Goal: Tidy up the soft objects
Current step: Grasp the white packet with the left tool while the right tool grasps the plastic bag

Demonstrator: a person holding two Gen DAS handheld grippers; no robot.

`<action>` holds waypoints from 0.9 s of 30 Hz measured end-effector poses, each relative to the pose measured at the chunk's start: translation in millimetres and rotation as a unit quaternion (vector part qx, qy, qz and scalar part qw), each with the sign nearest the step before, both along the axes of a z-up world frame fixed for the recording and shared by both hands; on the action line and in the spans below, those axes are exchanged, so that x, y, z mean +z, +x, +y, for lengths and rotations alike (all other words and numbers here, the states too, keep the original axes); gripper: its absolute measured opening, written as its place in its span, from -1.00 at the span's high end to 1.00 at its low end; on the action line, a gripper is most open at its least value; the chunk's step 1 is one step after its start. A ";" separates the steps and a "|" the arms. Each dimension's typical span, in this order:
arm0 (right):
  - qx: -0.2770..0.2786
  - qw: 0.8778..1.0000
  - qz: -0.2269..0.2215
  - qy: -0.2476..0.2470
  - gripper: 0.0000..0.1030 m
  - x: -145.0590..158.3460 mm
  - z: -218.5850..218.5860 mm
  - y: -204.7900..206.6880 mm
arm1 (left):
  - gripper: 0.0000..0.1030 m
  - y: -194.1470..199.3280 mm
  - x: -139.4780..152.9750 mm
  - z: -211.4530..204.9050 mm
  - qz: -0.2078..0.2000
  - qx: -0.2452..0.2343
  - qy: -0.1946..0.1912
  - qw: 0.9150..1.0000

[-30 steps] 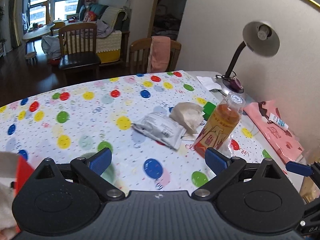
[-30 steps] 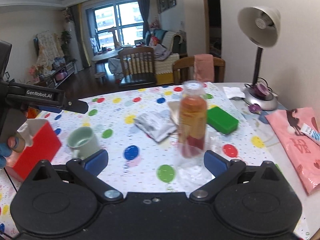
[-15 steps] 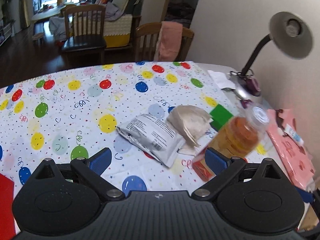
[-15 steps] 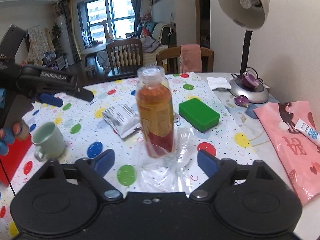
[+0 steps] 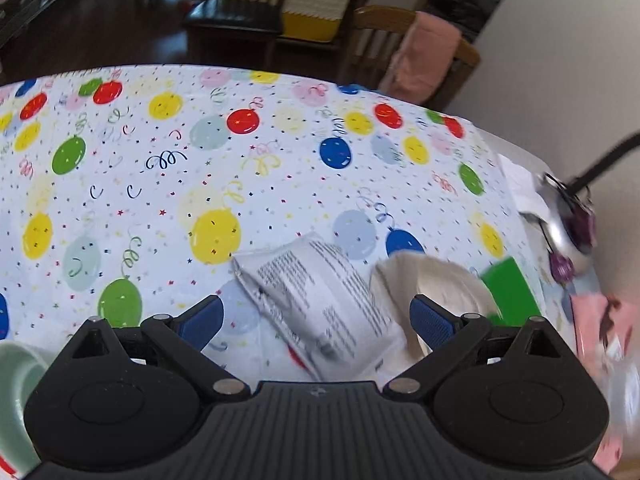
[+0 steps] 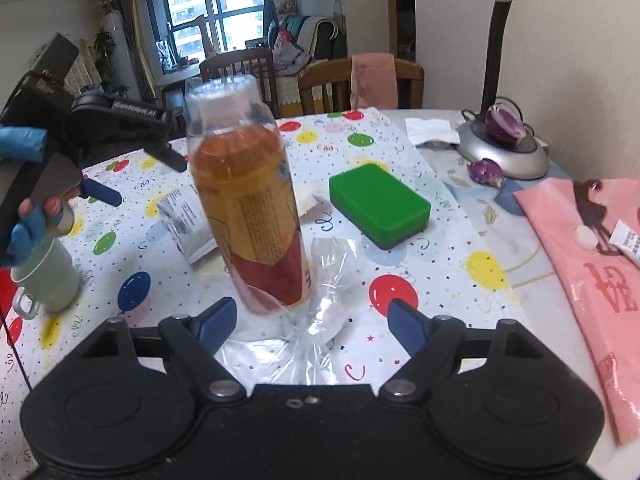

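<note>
balloon-print cloth covers the surface. a bottle of orange drink stands tilted near its middle on a clear plastic bag. behind the bottle to the right lies a green sponge; behind it to the left lie a white packet and a beige cloth, touching. left of the bottle stands a pale green mug. the right gripper has fingers closing, not touching the bottle ahead. the left gripper hovers over the packet, fingers spread, empty.
</note>
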State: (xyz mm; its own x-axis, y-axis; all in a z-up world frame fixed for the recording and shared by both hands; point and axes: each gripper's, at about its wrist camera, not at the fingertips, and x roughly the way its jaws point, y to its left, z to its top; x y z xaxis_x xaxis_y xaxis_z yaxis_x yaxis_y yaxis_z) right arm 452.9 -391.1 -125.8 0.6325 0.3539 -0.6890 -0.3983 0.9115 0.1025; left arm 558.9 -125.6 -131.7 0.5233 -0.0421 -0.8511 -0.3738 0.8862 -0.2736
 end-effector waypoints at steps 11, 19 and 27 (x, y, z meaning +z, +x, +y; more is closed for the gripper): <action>0.014 1.000 0.020 -0.010 -0.46 -23.8 6.8 22.9 | -0.95 36.9 -33.3 3.0 0.028 0.061 -0.016 0.998; 0.018 0.999 0.039 -0.020 -0.31 -41.3 14.2 31.4 | -0.95 40.2 -60.7 2.0 0.053 0.074 -0.009 0.996; 0.011 0.998 0.051 -0.022 0.00 -54.5 16.0 35.9 | -0.94 37.2 -63.5 -3.3 0.045 0.063 0.000 0.997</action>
State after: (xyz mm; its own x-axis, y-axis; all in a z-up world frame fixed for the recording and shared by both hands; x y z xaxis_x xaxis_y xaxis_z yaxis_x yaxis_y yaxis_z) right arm 488.7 -375.1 -180.3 0.5512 0.3340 -0.7646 -0.4072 0.9075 0.1029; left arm 596.0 -128.9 -195.2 0.4451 0.0188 -0.8953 -0.5049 0.8310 -0.2336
